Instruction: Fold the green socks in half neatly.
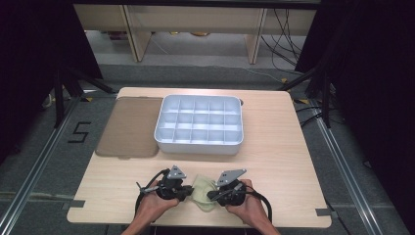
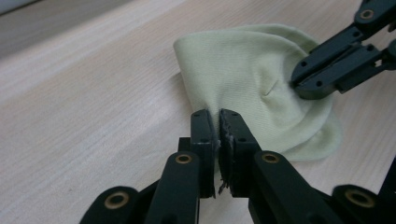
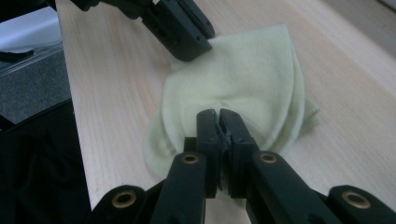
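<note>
Your left gripper point(image 1: 182, 191) and right gripper point(image 1: 216, 194) each have their jaws pinching an edge of the pale green cloth point(image 1: 203, 191) at the table's point(image 1: 284, 147) near edge; lift evenly and keep both pinches firm so it doesn't slip

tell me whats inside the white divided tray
The white tray sits at the table's middle; every compartment seen from the high view looks empty. The near row's floors are partly hidden by the front wall.

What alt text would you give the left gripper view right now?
The left gripper, jaws shut, pinches one edge of a pale yellow-green cloth bunched on the light wooden table. The right gripper grips its far side.
</note>
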Available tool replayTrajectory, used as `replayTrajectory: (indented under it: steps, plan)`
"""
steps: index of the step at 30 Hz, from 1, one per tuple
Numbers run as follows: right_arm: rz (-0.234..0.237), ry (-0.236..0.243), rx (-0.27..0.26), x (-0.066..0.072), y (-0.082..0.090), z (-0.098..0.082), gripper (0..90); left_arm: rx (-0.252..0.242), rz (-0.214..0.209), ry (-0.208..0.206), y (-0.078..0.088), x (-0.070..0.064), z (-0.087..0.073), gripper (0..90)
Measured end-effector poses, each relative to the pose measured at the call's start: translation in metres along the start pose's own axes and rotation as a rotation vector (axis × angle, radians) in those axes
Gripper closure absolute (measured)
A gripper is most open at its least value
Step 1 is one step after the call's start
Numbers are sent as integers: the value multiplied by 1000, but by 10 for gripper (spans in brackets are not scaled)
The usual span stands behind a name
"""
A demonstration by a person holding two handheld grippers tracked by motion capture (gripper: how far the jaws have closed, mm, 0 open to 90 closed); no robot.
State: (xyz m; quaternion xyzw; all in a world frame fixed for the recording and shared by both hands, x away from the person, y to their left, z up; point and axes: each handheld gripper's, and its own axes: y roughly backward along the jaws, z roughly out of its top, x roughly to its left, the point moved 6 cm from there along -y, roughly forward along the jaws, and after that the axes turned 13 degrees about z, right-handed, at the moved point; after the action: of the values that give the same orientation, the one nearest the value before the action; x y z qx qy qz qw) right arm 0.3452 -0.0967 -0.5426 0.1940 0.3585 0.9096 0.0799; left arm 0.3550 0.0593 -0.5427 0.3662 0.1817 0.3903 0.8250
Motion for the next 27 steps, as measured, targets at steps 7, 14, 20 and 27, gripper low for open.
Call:
replayTrajectory:
  steps: [7,14,20,27]
  plan:
    - [16,37,-22,8,-5,11,873,-23,22,-36,7,-2,6,841]
    - [34,46,-24,13,-14,14,874,-21,20,-47,10,-2,7,840]
    - [54,57,3,16,-32,14,884,-28,18,-56,13,-2,8,840]
    - [56,54,-9,16,-29,16,881,-34,24,-50,15,-2,8,839]
